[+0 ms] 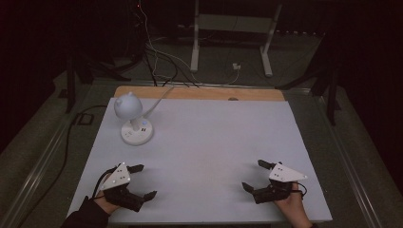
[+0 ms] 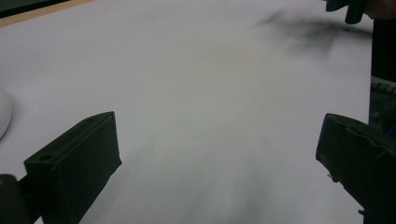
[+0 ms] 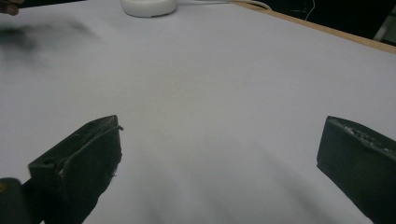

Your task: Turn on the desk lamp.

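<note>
Two handheld grippers are resting near the desk's front edge, left gripper and right gripper, fingers spread wide, holding nothing. A white lamp is sitting far-left.

text: none readable | labels: none | brands: none | numbers: none | signs: none

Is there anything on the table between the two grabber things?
No. Between the left gripper and the right gripper lies only bare white tabletop, as the high view shows. The white lamp stands farther back.
</note>
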The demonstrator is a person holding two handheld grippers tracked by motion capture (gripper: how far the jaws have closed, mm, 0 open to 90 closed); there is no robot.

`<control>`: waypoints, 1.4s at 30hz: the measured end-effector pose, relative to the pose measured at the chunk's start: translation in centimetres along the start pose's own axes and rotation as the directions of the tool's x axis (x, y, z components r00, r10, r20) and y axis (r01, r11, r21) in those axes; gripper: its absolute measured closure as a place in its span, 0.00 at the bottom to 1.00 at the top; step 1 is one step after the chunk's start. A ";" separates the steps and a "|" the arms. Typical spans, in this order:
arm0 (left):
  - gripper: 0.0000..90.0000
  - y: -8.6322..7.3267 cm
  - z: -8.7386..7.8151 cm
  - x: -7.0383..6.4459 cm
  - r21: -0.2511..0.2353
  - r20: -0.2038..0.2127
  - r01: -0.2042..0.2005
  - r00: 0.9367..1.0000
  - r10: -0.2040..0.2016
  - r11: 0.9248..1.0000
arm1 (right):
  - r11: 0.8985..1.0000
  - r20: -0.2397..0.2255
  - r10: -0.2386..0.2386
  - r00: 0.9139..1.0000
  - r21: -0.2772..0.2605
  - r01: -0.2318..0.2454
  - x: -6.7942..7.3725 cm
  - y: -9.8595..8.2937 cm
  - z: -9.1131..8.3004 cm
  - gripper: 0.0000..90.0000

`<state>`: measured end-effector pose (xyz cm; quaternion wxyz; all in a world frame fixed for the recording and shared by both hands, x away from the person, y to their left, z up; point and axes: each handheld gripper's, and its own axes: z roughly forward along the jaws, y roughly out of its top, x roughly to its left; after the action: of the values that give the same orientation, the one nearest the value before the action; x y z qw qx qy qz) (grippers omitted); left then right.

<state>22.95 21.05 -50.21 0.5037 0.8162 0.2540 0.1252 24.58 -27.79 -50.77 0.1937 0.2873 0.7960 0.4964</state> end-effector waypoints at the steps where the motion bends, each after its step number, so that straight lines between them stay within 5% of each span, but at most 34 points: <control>1: 0.00 0.0 0.0 0.0 -0.002 0.002 0.001 1.000 -0.001 1.000 | 1.000 0.000 0.001 1.000 0.000 -0.001 0.0 0.0 0.0 0.00; 21: 0.00 0.5 0.4 -0.8 0.012 0.042 -0.022 0.999 0.021 1.000 | 0.999 0.002 -0.007 1.000 -0.031 0.007 0.6 0.4 -0.3 0.00; 29: 0.00 1.5 0.3 -1.4 0.002 0.084 -0.040 0.996 0.039 0.999 | 0.999 0.006 -0.009 1.000 -0.047 0.009 0.8 0.5 -0.4 0.00; 42: 0.00 3.7 0.1 -1.4 -0.029 0.095 -0.039 0.995 0.041 0.999 | 0.998 0.002 -0.003 1.000 -0.065 0.003 0.9 0.6 -0.4 0.00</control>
<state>22.90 18.89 -46.91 0.5239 0.8192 0.2113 0.0993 23.87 -27.29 -50.03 0.2046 0.2801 0.7797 0.5212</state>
